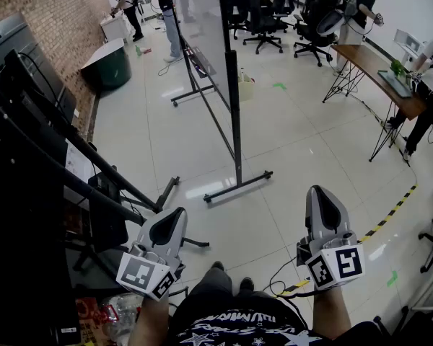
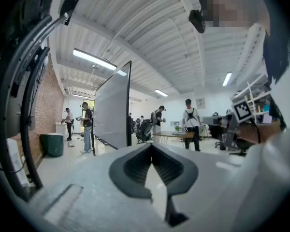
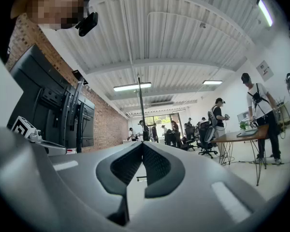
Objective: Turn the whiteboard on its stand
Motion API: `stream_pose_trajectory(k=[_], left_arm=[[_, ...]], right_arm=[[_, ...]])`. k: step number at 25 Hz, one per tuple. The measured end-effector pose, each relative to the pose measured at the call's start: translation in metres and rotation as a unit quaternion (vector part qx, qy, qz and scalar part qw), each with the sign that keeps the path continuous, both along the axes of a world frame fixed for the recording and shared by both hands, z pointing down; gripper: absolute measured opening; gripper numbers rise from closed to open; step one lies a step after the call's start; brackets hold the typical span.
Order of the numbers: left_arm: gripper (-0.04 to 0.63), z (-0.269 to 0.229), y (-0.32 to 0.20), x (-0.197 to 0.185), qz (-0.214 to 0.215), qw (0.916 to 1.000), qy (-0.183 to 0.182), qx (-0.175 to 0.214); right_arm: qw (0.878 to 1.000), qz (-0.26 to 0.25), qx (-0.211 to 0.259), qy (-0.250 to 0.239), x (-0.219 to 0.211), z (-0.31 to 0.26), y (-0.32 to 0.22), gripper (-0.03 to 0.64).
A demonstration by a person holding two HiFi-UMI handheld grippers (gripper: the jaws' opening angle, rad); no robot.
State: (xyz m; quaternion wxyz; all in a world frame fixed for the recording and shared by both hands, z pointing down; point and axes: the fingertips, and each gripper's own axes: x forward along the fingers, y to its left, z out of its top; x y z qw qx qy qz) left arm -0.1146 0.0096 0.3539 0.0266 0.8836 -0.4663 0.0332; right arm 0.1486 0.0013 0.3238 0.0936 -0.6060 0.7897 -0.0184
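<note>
Clearly, nothing is done yet: my left claw [image 1: 175, 216] and right claw [image 1: 317, 193] are both closed and empty. The whiteboard [image 1: 202, 27] stands well apart, not yet turned.

White tiled floor [image 1: 296, 150] carries the whiteboard stand [image 1: 237, 185] ahead of the jaws; yellow-black tape [image 1: 390, 213] lies right of them.

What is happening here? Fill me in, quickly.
A person holds a gripper in each hand, low in front of the body. The left gripper and right gripper are both shut and empty. The whiteboard stands on its stand across the floor ahead, seen nearly edge-on. Neither gripper touches it, so the turn is not under way. Other people work in the background.
</note>
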Motion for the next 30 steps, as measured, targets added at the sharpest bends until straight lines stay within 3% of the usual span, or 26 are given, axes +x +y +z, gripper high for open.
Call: stream_pose_trajectory(k=[11, 19, 30], left_arm=[[0.005, 0.011, -0.073, 0.001, 0.020, 0.9994, 0.027, 0.010], [0.005, 0.009, -0.174, -0.008, 0.036, 0.9990, 0.020, 0.018], [0.005, -0.007, -0.258, -0.027, 0.060, 0.9969, 0.027, 0.042]], right_arm=[[0.999, -0.009, 0.012, 0.029, -0.020, -0.004, -0.056, 0.008], [0.999, -0.016, 0.020, 0.035, -0.044, -0.017, -0.153, 0.008], [0.999, -0.008, 0.024, 0.043, -0.082, -0.018, -0.245, 0.008]])
